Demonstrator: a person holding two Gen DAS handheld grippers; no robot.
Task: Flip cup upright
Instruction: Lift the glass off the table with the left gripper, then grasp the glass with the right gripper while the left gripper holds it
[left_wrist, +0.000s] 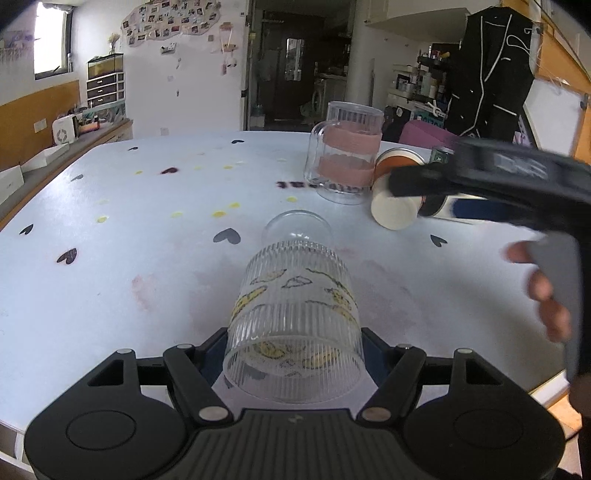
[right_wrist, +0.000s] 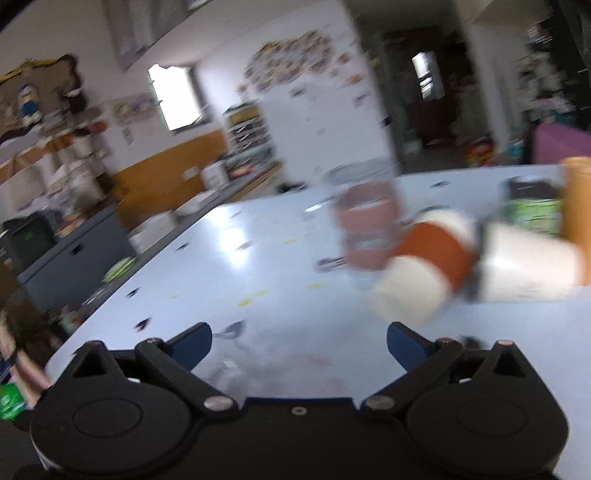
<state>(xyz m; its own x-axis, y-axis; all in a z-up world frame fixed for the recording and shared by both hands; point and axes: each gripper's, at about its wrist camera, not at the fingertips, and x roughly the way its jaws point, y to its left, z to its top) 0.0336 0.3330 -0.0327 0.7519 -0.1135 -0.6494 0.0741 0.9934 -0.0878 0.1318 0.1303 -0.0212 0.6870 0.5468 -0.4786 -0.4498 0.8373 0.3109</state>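
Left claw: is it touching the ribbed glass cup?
Touching. In the left wrist view, both fingers of the left claw press the sides of the ribbed glass cup.

On the table (left_wrist: 110, 295), we find the ribbed glass (left_wrist: 295, 314) lying on its side between the left gripper's (left_wrist: 293, 354) fingers. Beyond it to the right stands the mug (left_wrist: 345, 151), with the paper cup (left_wrist: 397, 192) tipped over just beside it, and we see the right gripper (right_wrist: 299, 345) before them.

I saw the ribbed clear glass cup (left_wrist: 295, 314), printed with yellow and outlined shapes, lying on its side on the white table (left_wrist: 110, 277), mouth toward my left camera.
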